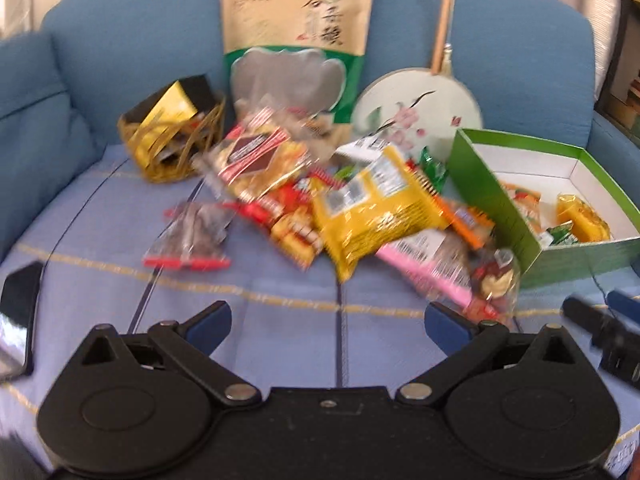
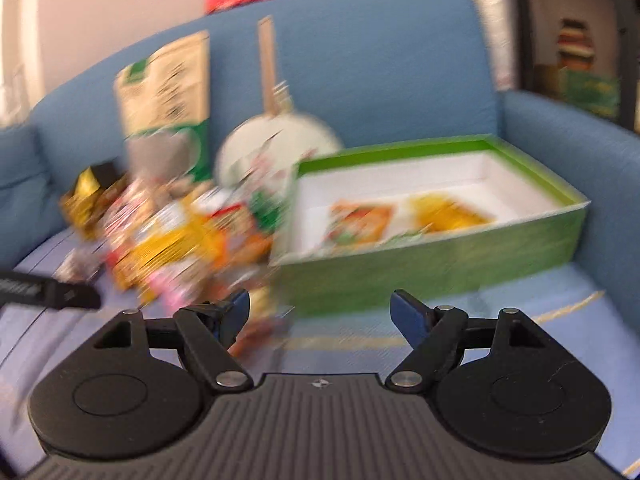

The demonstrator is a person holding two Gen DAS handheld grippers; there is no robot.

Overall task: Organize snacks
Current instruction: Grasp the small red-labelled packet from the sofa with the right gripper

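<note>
- Left gripper [image 1: 326, 322]: jaws spread fully wide, nothing between the blue pads, only the pale blue checked cloth [image 1: 280, 340] under them.
- Right gripper [image 2: 320, 314]: same, fully spread and empty, pointing at the near wall of the green cardboard box with white lining [image 2: 440, 268].
- Snacks: a loose heap of crinkly plastic packets [image 1: 320, 204] sits mid-cloth on the blue fabric sofa [image 1: 140, 32], just left of the box. The box already holds a few packets: an orange one [image 2: 362, 220] and a yellow one [image 2: 448, 210].
- Step in hand, as I read it: reach for the next packet. Both views are smeared, so settle before committing.
- Best pick for the left: the yellow foil packet with white label [image 1: 372, 208], on top of the heap, edge exposed. Pinch a sealed edge, not the puffy middle; film is slippery and will squirt out.
- The right has the pink-edged packet [image 1: 424, 264] nearest the box corner; short carry.
- Lift straight up before moving across, else neighbours get dragged off the heap.
- Clear the box's near wall, then release low over a bare patch of lining.
- Leave alone: the tall kraft-and-green stand-up pouch [image 1: 298, 36], the round painted fan with wooden handle [image 1: 416, 116], and the gold wire basket [image 1: 172, 148] with its boxes.
- The black phone-like slab [image 1: 18, 308] sits at the cloth's left edge; keep the elbow clear.
</note>
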